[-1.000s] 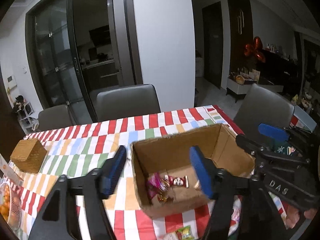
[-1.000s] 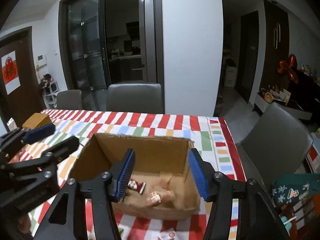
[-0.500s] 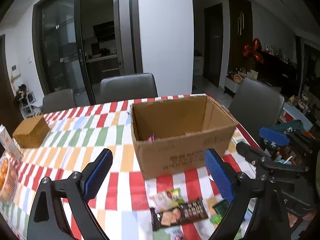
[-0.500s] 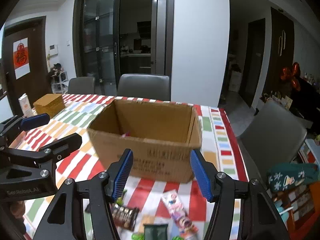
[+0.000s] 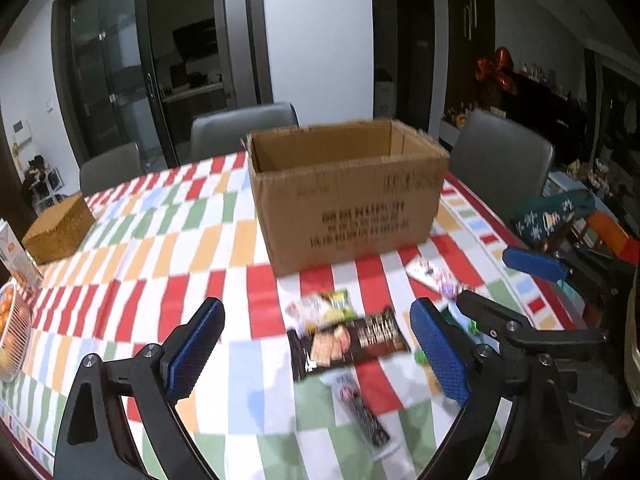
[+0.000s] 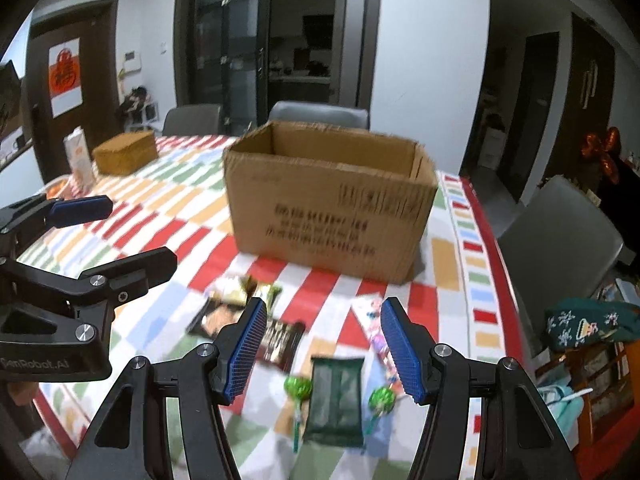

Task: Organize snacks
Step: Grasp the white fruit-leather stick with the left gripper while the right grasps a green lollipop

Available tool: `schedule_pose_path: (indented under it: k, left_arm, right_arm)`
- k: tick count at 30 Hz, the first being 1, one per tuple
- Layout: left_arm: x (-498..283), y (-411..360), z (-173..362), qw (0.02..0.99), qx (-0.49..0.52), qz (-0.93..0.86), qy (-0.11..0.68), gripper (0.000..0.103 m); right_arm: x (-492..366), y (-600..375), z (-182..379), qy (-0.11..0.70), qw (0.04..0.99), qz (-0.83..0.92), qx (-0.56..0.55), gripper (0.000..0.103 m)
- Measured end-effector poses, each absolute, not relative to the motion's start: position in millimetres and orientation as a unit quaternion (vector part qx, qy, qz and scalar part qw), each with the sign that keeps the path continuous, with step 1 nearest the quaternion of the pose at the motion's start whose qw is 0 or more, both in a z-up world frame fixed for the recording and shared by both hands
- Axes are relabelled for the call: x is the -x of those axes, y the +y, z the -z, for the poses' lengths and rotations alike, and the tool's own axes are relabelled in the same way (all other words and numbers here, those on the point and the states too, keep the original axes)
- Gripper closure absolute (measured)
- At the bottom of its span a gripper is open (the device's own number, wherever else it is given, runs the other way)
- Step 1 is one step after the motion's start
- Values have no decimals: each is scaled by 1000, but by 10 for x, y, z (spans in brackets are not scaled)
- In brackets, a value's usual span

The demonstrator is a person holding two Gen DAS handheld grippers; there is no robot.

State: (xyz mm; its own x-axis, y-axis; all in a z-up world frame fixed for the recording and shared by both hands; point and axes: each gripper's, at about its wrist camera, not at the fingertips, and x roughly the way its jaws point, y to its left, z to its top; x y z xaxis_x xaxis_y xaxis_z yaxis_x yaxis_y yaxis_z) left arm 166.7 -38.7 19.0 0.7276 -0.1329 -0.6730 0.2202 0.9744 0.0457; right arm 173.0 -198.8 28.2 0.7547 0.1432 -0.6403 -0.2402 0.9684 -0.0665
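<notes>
The cardboard box (image 5: 346,192) stands open-topped toward the far side of the striped worktop (image 5: 160,248), likely set there as the collecting bin. The loose snacks lie scattered on the near side, just in front of it, within easy reach of both tools.

The left gripper (image 5: 316,354) hangs above the dark biscuit packet (image 5: 346,342), its fingers spread wide with nothing between them. Its jaws have just been opening, which suggests it is lining up to take that packet.

The right gripper (image 6: 322,350) hovers over the dark green pouch (image 6: 336,396), fingers moderately apart and empty. Its jaws have opened a little too. Two green lollipops (image 6: 298,388) flank the pouch, and a pale candy wrapper (image 6: 374,320) lies just beside the right finger.

Motion blur smears the snack labels, so brands and exact kinds cannot be read. From this low angle the box walls hide its inside, so whether anything lies in it cannot be told. A woven basket (image 5: 58,228) sits well apart on the left. A fruit bowl (image 5: 12,332) there is cut off by the frame edge.
</notes>
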Motion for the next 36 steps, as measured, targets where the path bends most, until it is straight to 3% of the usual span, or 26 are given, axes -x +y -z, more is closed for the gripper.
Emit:
schedule_pose_path:
  k: [16,23,27,34,36]
  left_arm:
    - [-1565,-374,542,885,-59,112,448,12]
    - [-1657,-419,773,866,-48,123,482,22]
    - [-1711,-445,871,856,-40,132,498,36]
    - [-1776,-533,960,849,-45,143,506,46]
    - [-1793,-543,978,848,-44,146,508,53]
  right_arm:
    - [-1702,-1890,286,416,894,-135,94,49]
    - [-1814,-1898,479,445,881,-138,88,54]
    - [-1861,-1885,566,455,875,-140,89,56]
    - [-1969,-1848,679,469,867,-141,89,62]
    - [-1988,-1838,715,474,865,-141,92,62]
